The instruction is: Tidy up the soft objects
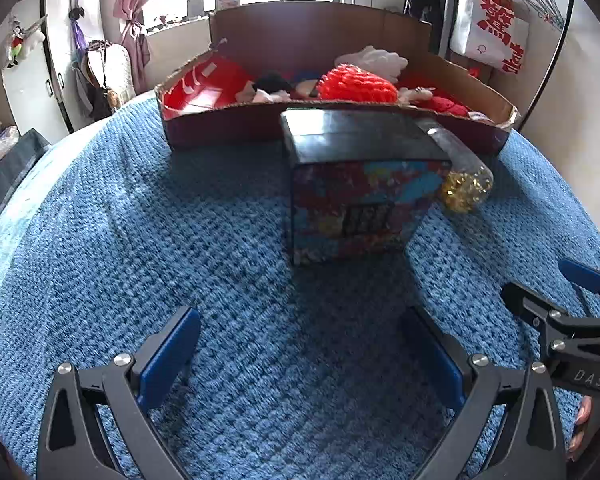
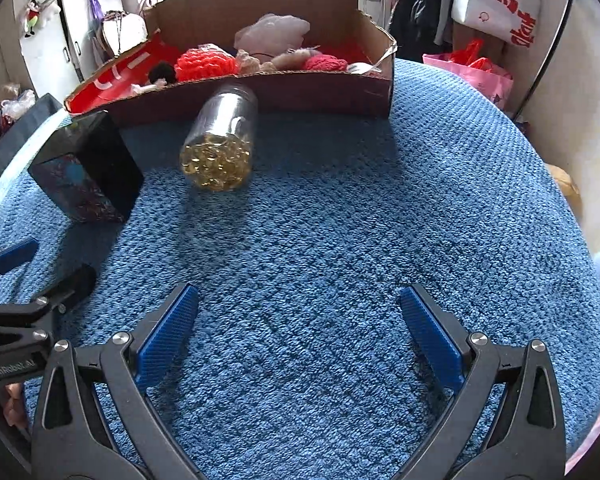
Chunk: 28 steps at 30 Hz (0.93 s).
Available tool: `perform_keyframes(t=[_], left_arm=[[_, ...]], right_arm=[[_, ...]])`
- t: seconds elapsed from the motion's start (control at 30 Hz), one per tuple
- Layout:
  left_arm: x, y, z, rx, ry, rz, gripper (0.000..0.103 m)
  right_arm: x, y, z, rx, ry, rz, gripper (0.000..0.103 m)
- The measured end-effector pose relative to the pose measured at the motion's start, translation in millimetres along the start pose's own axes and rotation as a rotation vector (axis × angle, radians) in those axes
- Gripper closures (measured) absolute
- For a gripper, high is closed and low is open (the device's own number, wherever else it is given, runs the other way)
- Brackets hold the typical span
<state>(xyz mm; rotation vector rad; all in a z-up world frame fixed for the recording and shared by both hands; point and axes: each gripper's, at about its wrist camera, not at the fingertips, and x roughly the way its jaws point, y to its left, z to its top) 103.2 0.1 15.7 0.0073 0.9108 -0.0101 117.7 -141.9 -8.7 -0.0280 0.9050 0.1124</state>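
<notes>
A shallow cardboard box (image 1: pixel 228 124) (image 2: pixel 320 92) stands at the far side of the blue knitted blanket (image 1: pixel 180 240) (image 2: pixel 360 220). Inside lie soft things: a red knitted piece (image 1: pixel 356 84) (image 2: pixel 206 65), a white plush (image 1: pixel 374 58) (image 2: pixel 274 32), a black-haired doll (image 1: pixel 274 84) (image 2: pixel 162 73) and a pink-red knit (image 2: pixel 326 63). My left gripper (image 1: pixel 300 344) is open and empty over the blanket. My right gripper (image 2: pixel 300 320) is open and empty too; it also shows at the right edge of the left wrist view (image 1: pixel 556 292).
A dark box with a colourful front (image 1: pixel 360 184) (image 2: pixel 88 168) stands on the blanket before the cardboard box. A clear jar of golden beads (image 1: pixel 460 172) (image 2: pixel 222 140) lies on its side beside it. A pink bag (image 2: pixel 476 72) sits past the bed's right edge.
</notes>
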Motion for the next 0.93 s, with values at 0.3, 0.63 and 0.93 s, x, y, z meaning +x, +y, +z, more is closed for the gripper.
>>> perform_keyframes(t=[0.3, 0.63, 0.93], left_arm=[[2.4, 2.4, 1.6, -0.011, 0.012, -0.019, 0.000], [3.5, 6.9, 3.5, -0.013, 0.014, -0.034, 0.000], [3.5, 8.0, 4.0, -0.015, 0.014, -0.036, 0.000]], right_arm=[[-0.1, -4.8, 0.1, 0.019, 0.009, 0.006, 0.000], [-1.0, -6.0, 1.1, 0.019, 0.009, 0.021, 0.000], [-2.1, -6.4, 1.5, 0.016, 0.010, 0.018, 0.000]])
